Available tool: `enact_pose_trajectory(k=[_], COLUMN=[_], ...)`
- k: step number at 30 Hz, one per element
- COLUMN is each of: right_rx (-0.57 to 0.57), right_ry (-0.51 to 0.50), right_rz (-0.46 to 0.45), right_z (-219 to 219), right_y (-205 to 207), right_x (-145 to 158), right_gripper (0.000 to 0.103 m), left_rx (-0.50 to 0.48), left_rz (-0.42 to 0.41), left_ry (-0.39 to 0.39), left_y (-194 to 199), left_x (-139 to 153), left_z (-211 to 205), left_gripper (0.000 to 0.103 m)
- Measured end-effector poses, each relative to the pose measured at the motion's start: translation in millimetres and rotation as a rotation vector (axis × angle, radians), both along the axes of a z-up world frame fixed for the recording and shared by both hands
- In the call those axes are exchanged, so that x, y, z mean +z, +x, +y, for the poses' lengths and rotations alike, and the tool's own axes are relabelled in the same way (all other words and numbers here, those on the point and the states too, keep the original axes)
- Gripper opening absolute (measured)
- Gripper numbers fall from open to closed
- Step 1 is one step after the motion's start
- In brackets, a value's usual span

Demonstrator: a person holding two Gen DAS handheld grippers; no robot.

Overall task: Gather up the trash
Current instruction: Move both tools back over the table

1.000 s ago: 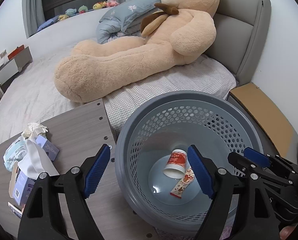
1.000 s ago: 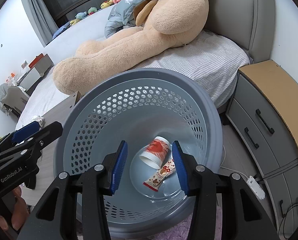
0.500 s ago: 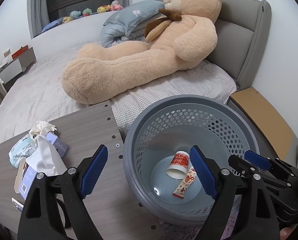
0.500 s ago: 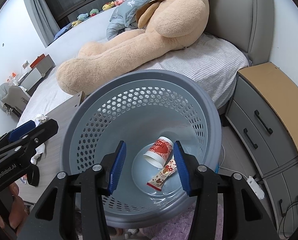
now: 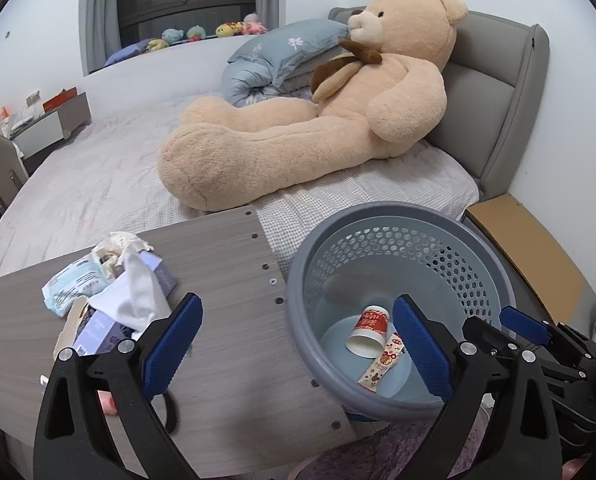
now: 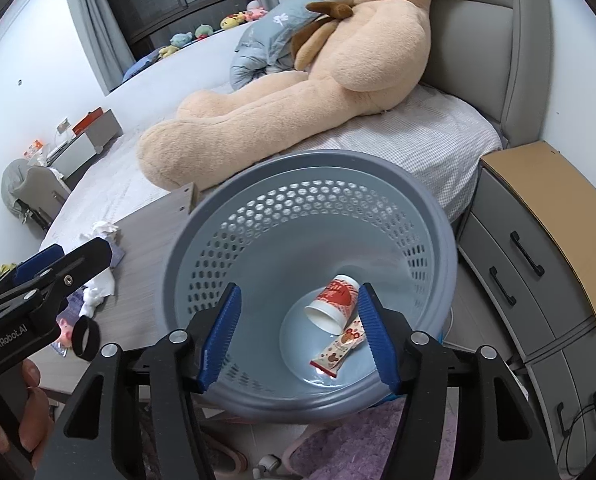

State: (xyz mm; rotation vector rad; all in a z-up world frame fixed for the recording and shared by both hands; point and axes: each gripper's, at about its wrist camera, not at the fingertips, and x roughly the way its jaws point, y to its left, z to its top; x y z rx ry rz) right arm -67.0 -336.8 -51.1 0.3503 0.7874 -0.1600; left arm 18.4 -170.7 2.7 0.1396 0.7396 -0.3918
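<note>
A grey perforated basket [image 5: 397, 216] [image 6: 309, 160] stands beside the wooden table [image 5: 226, 264]. On its floor lie a red-and-white paper cup [image 5: 369, 330] [image 6: 335, 300] and a snack wrapper [image 5: 381, 364] [image 6: 339, 346]. My left gripper [image 5: 296, 306] hovers over the table edge and basket rim, its jaws opening wide with nothing between them. Above the basket, my right gripper [image 6: 299, 292] has its jaws opening, also with nothing held. On the table's left are a crumpled tissue [image 5: 122, 244], a tissue box [image 5: 110, 316] and a wipes pack [image 5: 74, 284].
A large teddy bear [image 5: 298, 144] lies on the bed [image 5: 98, 184] behind the table. A grey nightstand with a brown top [image 6: 545, 216] stands right of the basket. A purple rug [image 6: 377, 440] covers the floor below. A hand [image 6: 30, 400] holds the left gripper.
Both grippers have drawn back and up from the basket, and their jaws have widened. The left wrist view now shows more of the table and the tissues.
</note>
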Motion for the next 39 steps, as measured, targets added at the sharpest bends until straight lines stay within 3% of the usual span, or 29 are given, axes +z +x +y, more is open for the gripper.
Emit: enact_pose_trajectory(k=[14, 39], right_rx=[0.117, 0.517], right_ry=[-0.021, -0.059], right_rz=[-0.011, 0.055], right_z=[64, 219], right_y=[2, 43], right_x=[5, -17], right_gripper=[0.063, 0.063], left_rx=[0.129, 0.454], left_rz=[-0.027, 0.039], left_ry=[-0.008, 0.026], left_y=[-13, -28], left_x=[0, -40], left_z=[80, 253], left_gripper=[0.095, 0.096])
